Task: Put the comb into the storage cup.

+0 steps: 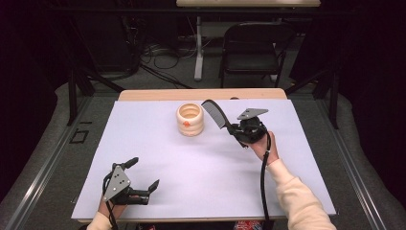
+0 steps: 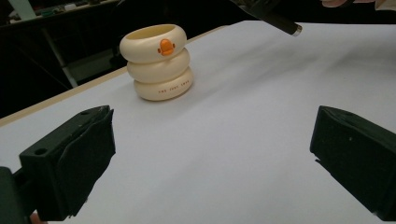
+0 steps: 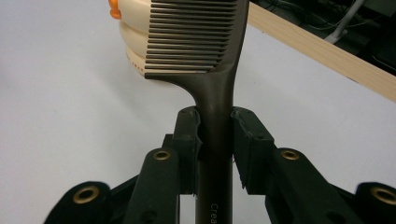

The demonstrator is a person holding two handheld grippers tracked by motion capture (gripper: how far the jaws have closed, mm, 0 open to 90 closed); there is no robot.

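a dim room with a black folding chair (image 1: 252,45) and loose cables on the floor lies beyond a wooden table (image 1: 201,94) covered by a white sheet (image 1: 201,163). toward the far middle of the sheet stands a cream holder (image 1: 190,119) shaped like three stacked rings, upright, open at the top, with a small orange duck mark on its upper ring; in the left gripper view the holder (image 2: 158,60) sits well ahead of the jaws and a line of small letters runs across its lowest ring. the right gripper (image 1: 233,128), held in a hand with a pale sleeve, is off the sheet just right of the holder, and its jaws are clamped on the handle of a black comb (image 1: 215,113). the comb slants up and to the left, its toothed end close to the holder's rim, whether touching cannot be told. in the right gripper view the comb (image 3: 205,42) rises straight from between the two pads, teeth pointing left, with the holder (image 3: 133,37) behind it. the left gripper (image 1: 143,175) rests low near the front left corner of the sheet, well apart from the holder, its jaws spread wide with nothing between them but bare sheet.
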